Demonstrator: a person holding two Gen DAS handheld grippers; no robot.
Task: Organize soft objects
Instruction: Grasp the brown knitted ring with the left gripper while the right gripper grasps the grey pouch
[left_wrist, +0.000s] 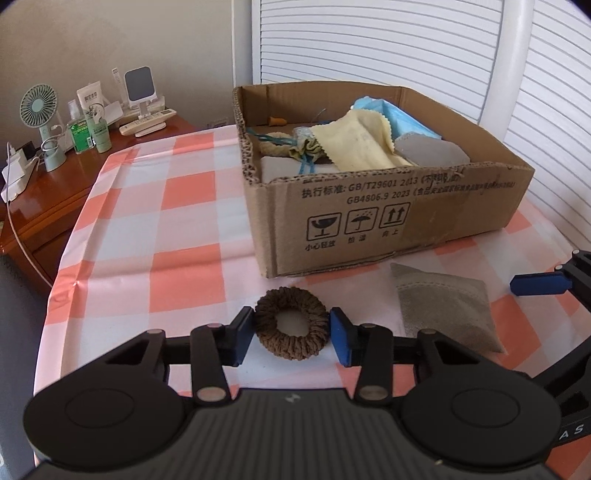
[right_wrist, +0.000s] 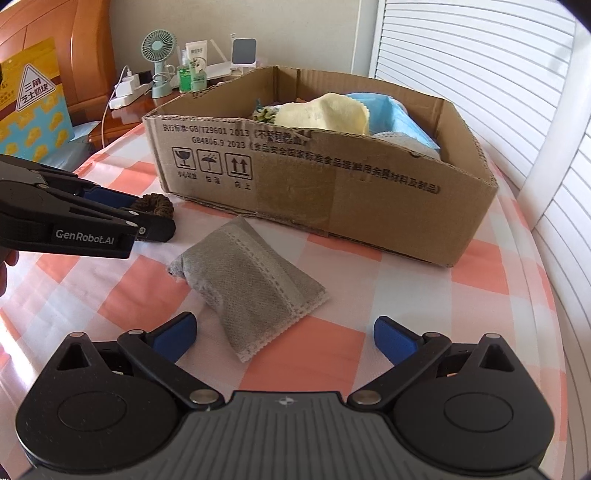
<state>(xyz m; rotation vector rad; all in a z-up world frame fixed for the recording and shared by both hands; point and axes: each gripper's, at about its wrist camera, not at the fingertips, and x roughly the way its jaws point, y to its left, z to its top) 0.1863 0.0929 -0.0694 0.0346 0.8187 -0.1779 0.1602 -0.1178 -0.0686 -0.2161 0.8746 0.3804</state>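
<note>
A brown knitted scrunchie (left_wrist: 291, 323) lies on the checked tablecloth in front of the cardboard box (left_wrist: 369, 221). My left gripper (left_wrist: 291, 336) has its blue pads on both sides of the scrunchie, touching it; it also shows in the right wrist view (right_wrist: 147, 210). A grey fabric pouch (right_wrist: 251, 284) lies in front of the box (right_wrist: 332, 192). My right gripper (right_wrist: 284, 338) is open wide, just short of the pouch, empty. The box holds a yellow cloth (left_wrist: 362, 140), blue masks (left_wrist: 399, 118) and other soft items.
A wooden bedside cabinet (left_wrist: 55, 184) at the left carries a small fan (left_wrist: 40, 110), bottles, a charger and remotes. White slatted shutters (left_wrist: 406, 55) stand behind the box. The table edge runs along the left and right.
</note>
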